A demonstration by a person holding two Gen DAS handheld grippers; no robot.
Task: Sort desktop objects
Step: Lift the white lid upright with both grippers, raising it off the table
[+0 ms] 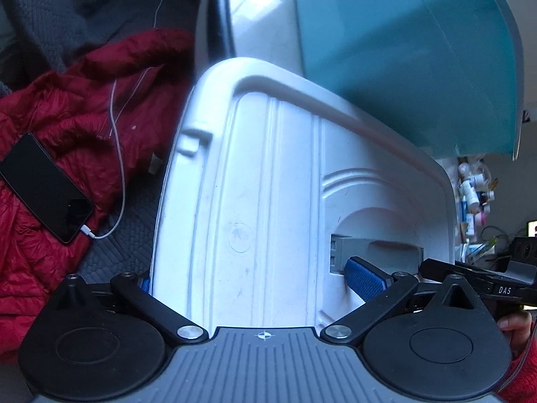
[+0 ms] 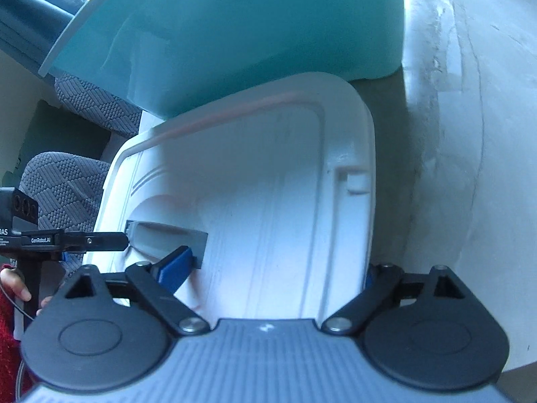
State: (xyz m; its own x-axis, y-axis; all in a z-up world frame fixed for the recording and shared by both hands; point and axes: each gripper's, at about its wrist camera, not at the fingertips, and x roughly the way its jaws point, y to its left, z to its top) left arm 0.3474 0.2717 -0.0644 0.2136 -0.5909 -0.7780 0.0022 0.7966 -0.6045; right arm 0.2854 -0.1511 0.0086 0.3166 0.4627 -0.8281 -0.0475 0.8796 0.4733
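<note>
A white plastic lid [image 1: 268, 181] with a grey handle [image 1: 376, 252] fills both views; it also shows in the right wrist view [image 2: 268, 194], handle [image 2: 167, 238]. My left gripper [image 1: 255, 282] straddles the lid's near edge, one blue pad [image 1: 364, 277] by the handle, the other hidden under the lid's left rim. My right gripper [image 2: 272, 275] straddles the same lid, one blue pad [image 2: 176, 270] by the handle. Both look closed on the lid. A teal bin [image 1: 402, 57] stands behind the lid, also in the right wrist view [image 2: 235, 33].
A red padded jacket [image 1: 67, 127] lies left with a black phone [image 1: 43, 188] and white cable [image 1: 117, 154] on it. Grey patterned cushions [image 2: 63, 194] sit left in the right view. A pale wall [image 2: 470, 134] is right. Small bottles [image 1: 473, 188] stand far right.
</note>
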